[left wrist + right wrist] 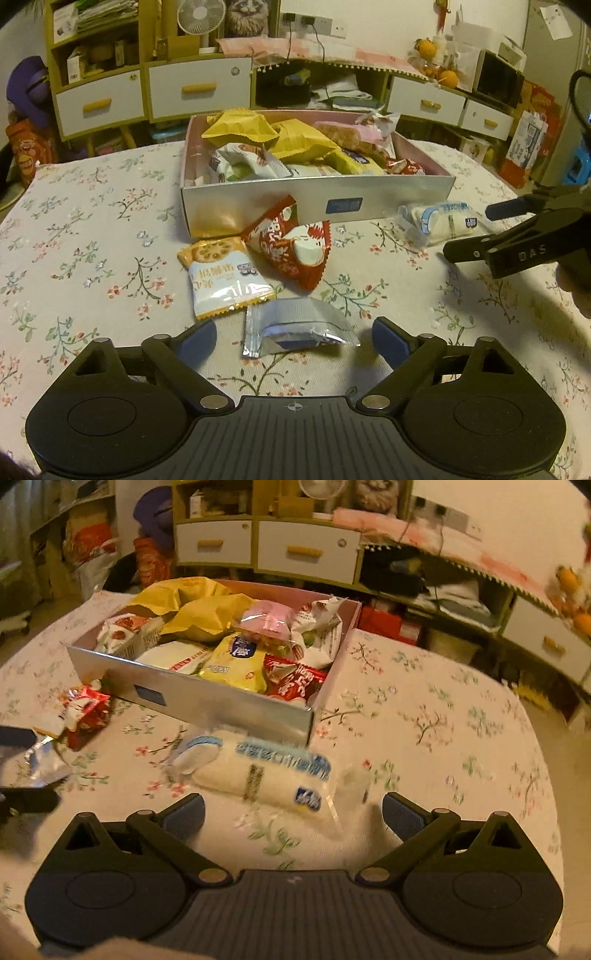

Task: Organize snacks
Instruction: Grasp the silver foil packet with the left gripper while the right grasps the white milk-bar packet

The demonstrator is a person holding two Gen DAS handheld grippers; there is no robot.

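Silver foil packet [295,328], nearest the left wrist camera, lies flat on the floral tablecloth [92,258] between the spread fingers of the left gripper [293,336], whose blue pads stand clear of it on both sides: released, holding nothing. At 11 o'clock from the packet sits an orange-and-white biscuit packet [225,280], and at 12 o'clock a red-and-white snack bag [291,247] leans near the front wall of the silver box [317,199], which is already heaped with yellow, pink and red packs.

In the right wrist view, the right gripper [293,814] is likewise unclenched, its pads wide apart with a clear-wrapped white cake roll [258,775] lying just ahead of them, close to the box's near corner at 12 o'clock. That view is blurred, so whether a pad brushes the wrapper I cannot tell.

The step in hand looks like picking the loose snacks off the cloth and into the box. To do it well, each gripper should come down until its pads straddle the body of its pack rather than the crimped edge, then close gently; foil is slippery and the roll is soft and would crush. Lift clear of the box wall before moving over it, and drop into the lower gap at the front rather than onto the heap, where a pack could slide out.
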